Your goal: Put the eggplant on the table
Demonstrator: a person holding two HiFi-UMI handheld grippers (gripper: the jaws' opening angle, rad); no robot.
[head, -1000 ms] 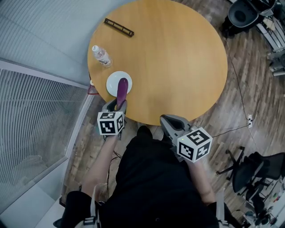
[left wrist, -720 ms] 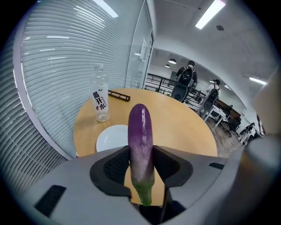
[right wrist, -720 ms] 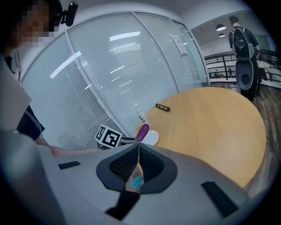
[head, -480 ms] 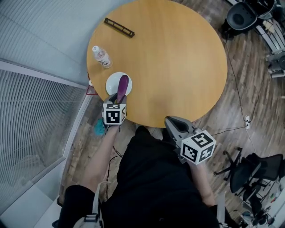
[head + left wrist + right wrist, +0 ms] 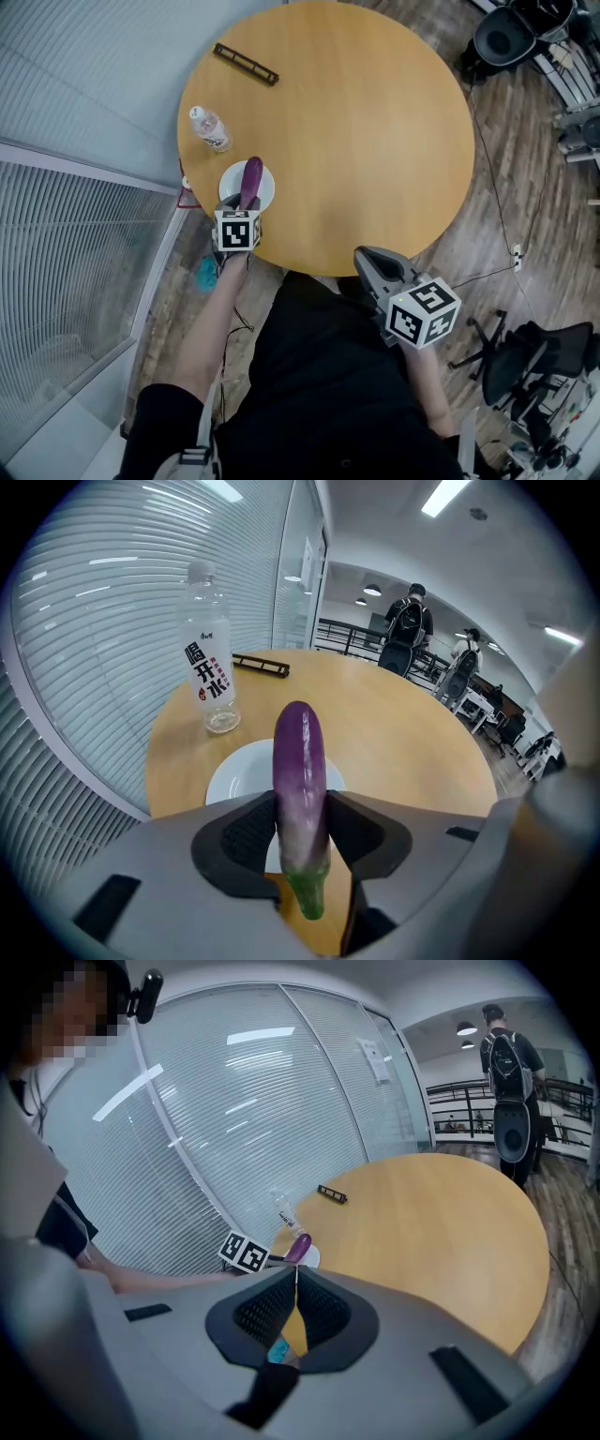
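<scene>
Left gripper (image 5: 302,806): jaws clamped on the eggplant (image 5: 300,780), one on each side of its lower third; green stem end sticks out behind the jaws.
Eggplant position: above the white plate (image 5: 268,193) at the near-left edge of the table (image 5: 375,122); whether it touches the plate cannot be told.
Long axis: in line with the jaws, purple tip pointing away from the person toward the bottle (image 5: 211,129) at the left edge.
Right gripper (image 5: 372,259): jaws together, nothing between them; held off the table, outside its near edge.
Controlling relation: bare wood lies just right of the plate, toward the table centre.
Judged requirement: carry the eggplant sideways to the right past the plate rim, then lower it.
Nearer arm: left.
</scene>
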